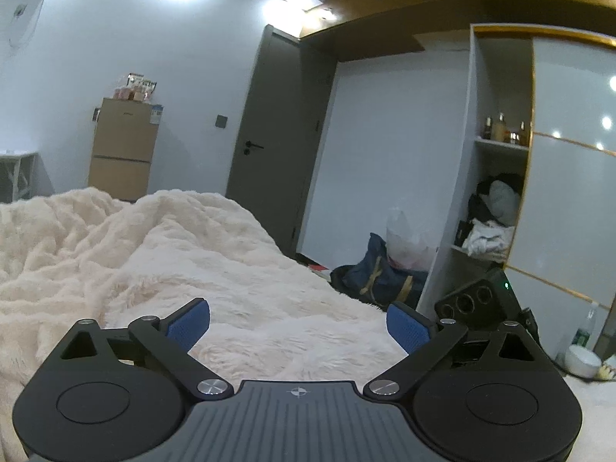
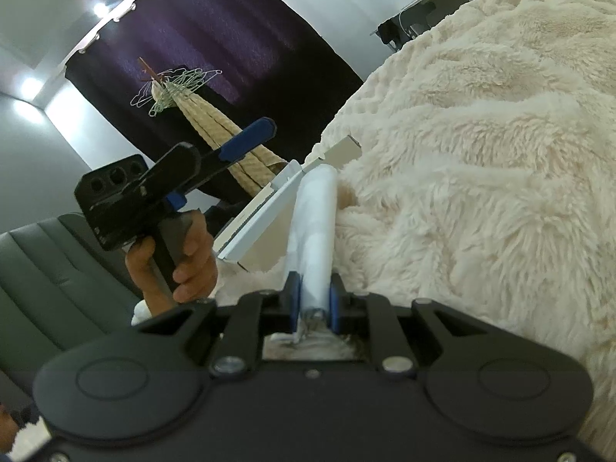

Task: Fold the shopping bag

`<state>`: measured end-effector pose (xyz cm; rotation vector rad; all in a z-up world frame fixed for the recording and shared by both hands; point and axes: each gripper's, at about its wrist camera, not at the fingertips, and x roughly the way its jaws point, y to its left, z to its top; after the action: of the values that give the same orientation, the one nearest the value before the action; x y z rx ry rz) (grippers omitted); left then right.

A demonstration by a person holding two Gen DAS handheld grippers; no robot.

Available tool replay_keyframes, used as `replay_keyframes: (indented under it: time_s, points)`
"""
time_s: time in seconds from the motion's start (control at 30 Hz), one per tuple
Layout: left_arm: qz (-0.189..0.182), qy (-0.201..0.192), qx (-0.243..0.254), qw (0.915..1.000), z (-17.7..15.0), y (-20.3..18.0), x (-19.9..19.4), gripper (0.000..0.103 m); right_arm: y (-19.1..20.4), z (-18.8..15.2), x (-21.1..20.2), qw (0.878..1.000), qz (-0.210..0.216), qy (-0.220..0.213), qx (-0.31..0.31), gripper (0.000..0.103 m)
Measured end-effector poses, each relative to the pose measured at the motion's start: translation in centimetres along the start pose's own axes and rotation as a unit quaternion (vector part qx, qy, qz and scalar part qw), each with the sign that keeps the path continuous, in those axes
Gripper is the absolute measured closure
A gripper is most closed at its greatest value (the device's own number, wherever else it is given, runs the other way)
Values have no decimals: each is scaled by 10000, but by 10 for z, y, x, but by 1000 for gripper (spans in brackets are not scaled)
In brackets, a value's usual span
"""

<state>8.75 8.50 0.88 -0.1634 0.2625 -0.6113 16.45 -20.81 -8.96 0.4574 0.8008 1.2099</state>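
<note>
In the right wrist view, a white shopping bag (image 2: 313, 223) is rolled into a long narrow bundle and lies on a fluffy cream blanket (image 2: 481, 154). My right gripper (image 2: 313, 296) is shut on its near end, and the bundle points away from the camera. My left gripper (image 1: 298, 323) hovers low over the blanket (image 1: 231, 261), open wide, with nothing between its blue pads (image 1: 190, 325). The same gripper appears at the left of the right wrist view, where a hand (image 2: 192, 258) holds it clear of the bag with one blue finger (image 2: 250, 136) showing.
A white flat box (image 2: 265, 215) lies just left of the bag at the blanket's edge. Grey padding (image 2: 57, 261) and a dark curtain (image 2: 231, 38) lie beyond. A door (image 1: 269, 134), wardrobe shelves (image 1: 496, 192) and a blue bag on the floor (image 1: 377, 277) lie past the bed.
</note>
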Motion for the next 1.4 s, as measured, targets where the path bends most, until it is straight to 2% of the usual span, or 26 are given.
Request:
replay_keyframes:
  time_s: [0.5,1.4]
  points:
    - [-43,126,107,9999,-1,-7,7,6,-5,3,4,10000,38,-22,67,89]
    - [-69,57,49,9999,-1,-5,3,3,-5,4,5,9999,45,-30,86,89]
